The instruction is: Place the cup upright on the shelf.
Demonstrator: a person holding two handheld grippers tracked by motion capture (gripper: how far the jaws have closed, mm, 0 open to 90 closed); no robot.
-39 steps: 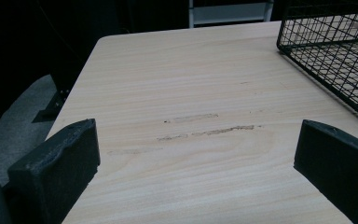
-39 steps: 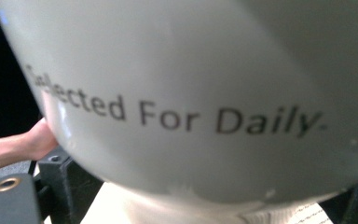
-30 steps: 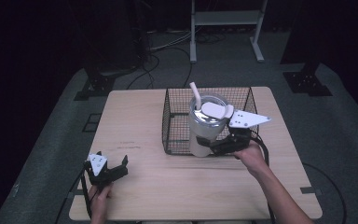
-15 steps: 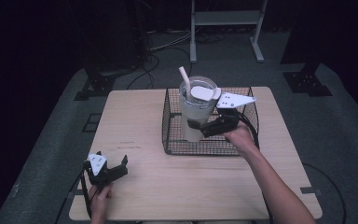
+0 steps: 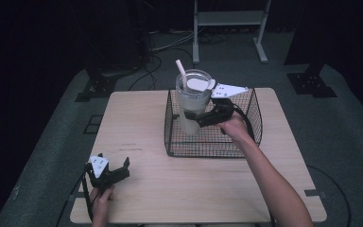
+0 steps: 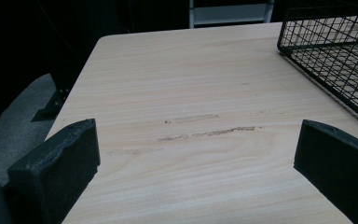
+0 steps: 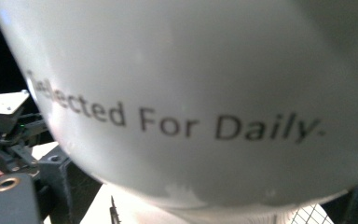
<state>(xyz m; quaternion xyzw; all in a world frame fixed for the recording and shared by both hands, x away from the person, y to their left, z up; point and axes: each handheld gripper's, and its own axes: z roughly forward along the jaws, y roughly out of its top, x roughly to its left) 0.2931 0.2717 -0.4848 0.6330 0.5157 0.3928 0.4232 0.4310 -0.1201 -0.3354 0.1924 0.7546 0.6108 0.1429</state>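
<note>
Over the wire basket point(image 5: 246, 142), right gripper point(image 5: 203, 118) jaws clamp a tumbler point(image 7: 182, 93) printed "For Daily"; left gripper point(image 5: 116, 171) jaws gape wide.

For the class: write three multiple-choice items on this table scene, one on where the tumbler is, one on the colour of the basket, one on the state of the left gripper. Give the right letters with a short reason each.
1. Where is the tumbler?
A. lying on the floor
B. held above the wire basket by the right gripper
C. standing by the left gripper

2. What colour is the wire basket?
A. black
B. red
C. white

3. How does the left gripper stand?
A. shut on the straw
B. shut on the basket's rim
C. open, with nothing between its jaws

Answers:
1 B: the high view shows the right gripper clamped on the tumbler's side over the basket.
2 A: its mesh is black in the high view and the left gripper view.
3 C: the left gripper view shows both jaws wide apart over bare table.
</note>
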